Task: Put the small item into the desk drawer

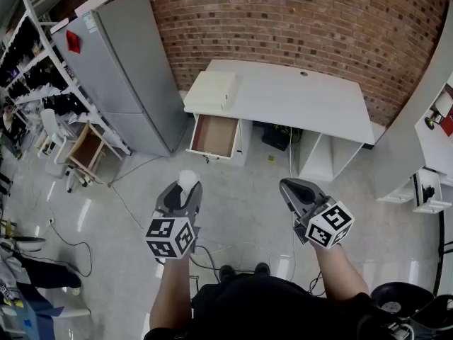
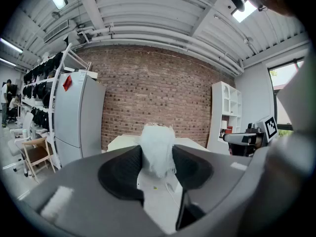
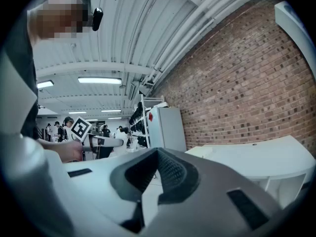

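In front of the standing person, well short of the desk [image 1: 304,98], the left tool [image 1: 185,190] is held out over the glossy floor [image 1: 248,204] with its jaws clamped on the small white item [image 1: 187,180], a wispy wad that sticks up past the tips. From the left gripper view the wad [image 2: 158,149] sits squarely between the two dark pads of that tool [image 2: 158,157], its frayed lower end hanging into the gap. The right tool [image 1: 287,185] is beside it, well apart, jaws brought together at the tips with nothing between them, as its own view [image 3: 157,154] shows. The desk drawer [image 1: 214,135] stands pulled out under the desk's left end, its brown bottom bare and its front edge facing the person. Above it a cream box [image 1: 210,91] rests on the desk's left corner. A grey cabinet [image 1: 134,76] flanks the drawer on the left, close but apart, against the brick wall [image 1: 297,20]. Between the tools and the drawer lies an open stretch of floor crossed by thin cables [image 1: 134,214]; a wooden chair [image 1: 86,147] stands off to the left and white shelving [image 1: 425,140] off to the right.
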`<action>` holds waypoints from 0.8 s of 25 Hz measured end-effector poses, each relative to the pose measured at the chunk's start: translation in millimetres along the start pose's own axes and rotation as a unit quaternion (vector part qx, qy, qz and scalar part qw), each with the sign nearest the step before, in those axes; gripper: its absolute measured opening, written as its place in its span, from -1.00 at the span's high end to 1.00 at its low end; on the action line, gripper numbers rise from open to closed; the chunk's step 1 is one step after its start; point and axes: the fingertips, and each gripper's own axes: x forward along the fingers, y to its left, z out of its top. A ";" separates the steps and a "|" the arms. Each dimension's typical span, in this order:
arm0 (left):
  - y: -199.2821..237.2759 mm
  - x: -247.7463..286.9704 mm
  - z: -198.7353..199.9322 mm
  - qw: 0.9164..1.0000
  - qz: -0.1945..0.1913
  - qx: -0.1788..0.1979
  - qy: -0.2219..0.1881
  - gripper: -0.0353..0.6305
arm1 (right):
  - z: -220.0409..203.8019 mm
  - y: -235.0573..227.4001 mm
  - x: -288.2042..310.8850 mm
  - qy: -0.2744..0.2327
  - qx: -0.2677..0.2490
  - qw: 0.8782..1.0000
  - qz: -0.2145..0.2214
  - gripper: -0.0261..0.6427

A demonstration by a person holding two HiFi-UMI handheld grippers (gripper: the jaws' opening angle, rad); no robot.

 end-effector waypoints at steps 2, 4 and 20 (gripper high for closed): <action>-5.5 -1.3 0.3 1.000 0.001 0.002 0.000 0.35 | 1.0 -1.1 -4.7 -0.001 -0.001 1.000 0.000 0.89; -11.3 -2.7 0.1 1.000 0.002 0.003 0.002 0.35 | 2.7 -2.3 -9.9 -0.002 -0.001 1.000 0.001 0.89; -62.1 -0.7 -20.2 1.000 0.007 0.006 0.019 0.35 | -1.3 -14.3 -62.5 -0.004 0.003 1.000 0.026 0.89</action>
